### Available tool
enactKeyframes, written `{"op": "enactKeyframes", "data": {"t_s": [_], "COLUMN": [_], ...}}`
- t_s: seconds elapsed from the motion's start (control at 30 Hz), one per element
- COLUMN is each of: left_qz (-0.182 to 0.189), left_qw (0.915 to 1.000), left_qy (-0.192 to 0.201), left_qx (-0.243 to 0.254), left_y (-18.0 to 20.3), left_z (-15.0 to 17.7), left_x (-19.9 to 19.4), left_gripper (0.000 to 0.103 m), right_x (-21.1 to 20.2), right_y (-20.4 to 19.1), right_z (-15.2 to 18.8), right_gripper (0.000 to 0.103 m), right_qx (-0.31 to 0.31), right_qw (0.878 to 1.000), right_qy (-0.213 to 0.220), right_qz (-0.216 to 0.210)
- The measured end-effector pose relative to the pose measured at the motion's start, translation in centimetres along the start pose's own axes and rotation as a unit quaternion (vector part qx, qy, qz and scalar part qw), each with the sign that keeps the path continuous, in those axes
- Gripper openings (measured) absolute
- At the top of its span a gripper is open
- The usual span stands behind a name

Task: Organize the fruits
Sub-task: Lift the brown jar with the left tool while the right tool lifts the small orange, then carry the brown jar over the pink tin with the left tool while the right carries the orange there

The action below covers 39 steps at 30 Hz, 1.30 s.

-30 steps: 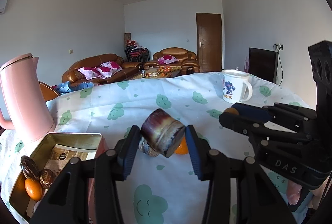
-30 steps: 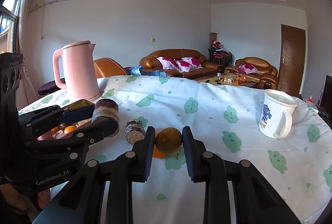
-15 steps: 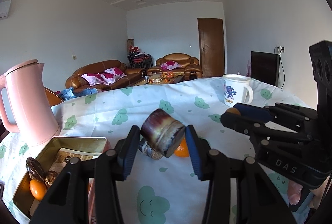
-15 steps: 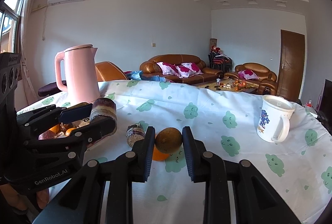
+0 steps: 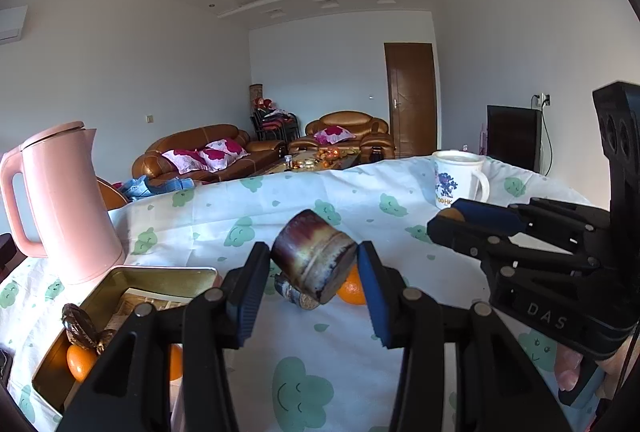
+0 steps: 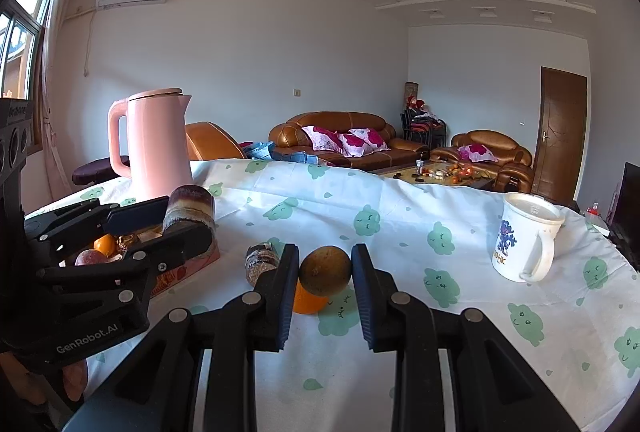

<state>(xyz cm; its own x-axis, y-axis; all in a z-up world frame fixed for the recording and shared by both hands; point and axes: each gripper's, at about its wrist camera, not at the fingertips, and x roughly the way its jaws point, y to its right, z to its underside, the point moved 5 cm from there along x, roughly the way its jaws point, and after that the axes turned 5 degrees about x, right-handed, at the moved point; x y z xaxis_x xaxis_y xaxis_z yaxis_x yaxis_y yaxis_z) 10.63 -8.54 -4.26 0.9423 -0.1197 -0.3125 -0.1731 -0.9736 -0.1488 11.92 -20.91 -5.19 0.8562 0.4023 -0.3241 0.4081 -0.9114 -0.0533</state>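
Mid-task. Left gripper (image 5: 314, 268) clamps brown glazed cup (image 5: 314, 260), frame centre; right gripper (image 6: 325, 270) clamps brownish fruit (image 6: 325, 269). Tin box (image 5: 120, 272) lower left holds oranges; one orange (image 5: 352, 290) left on tablecloth (image 5: 248, 228).

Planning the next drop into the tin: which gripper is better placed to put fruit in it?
Probably the right gripper: it holds the brown fruit, while the left gripper, though nearer the tin, holds a ceramic cup.

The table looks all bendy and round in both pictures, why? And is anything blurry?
Left wrist view: the fisheye lens bulges the table into a hump and darkens the corners. Right wrist view: same bulge, with window daylight coming from the left. Both stay sharp; only the faraway sofa looks soft.
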Motion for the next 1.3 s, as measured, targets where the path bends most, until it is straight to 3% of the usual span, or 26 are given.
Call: {"op": "enactKeyframes", "data": {"t_s": [0.77, 1.3], "left_qz": [-0.006, -0.019], "left_qw": [0.9999, 0.9994], "left_qy": [-0.008, -0.013], "left_qx": [-0.009, -0.025], "left_y": [-1.3, -3.9], "left_z": [0.4, 0.8], "left_x": [-0.6, -1.7], "left_gripper": [0.047, 0.047], "right_x": [0.7, 1.1], "right_y": [-1.9, -5.5], "right_z": [0.0, -0.3], "right_gripper": [0.029, 0.029], "right_qx": [-0.015, -0.035], "right_qw": [1.0, 0.998], "right_qy": [-0.009, -0.012], "right_qz": [-0.011, -0.041]}}
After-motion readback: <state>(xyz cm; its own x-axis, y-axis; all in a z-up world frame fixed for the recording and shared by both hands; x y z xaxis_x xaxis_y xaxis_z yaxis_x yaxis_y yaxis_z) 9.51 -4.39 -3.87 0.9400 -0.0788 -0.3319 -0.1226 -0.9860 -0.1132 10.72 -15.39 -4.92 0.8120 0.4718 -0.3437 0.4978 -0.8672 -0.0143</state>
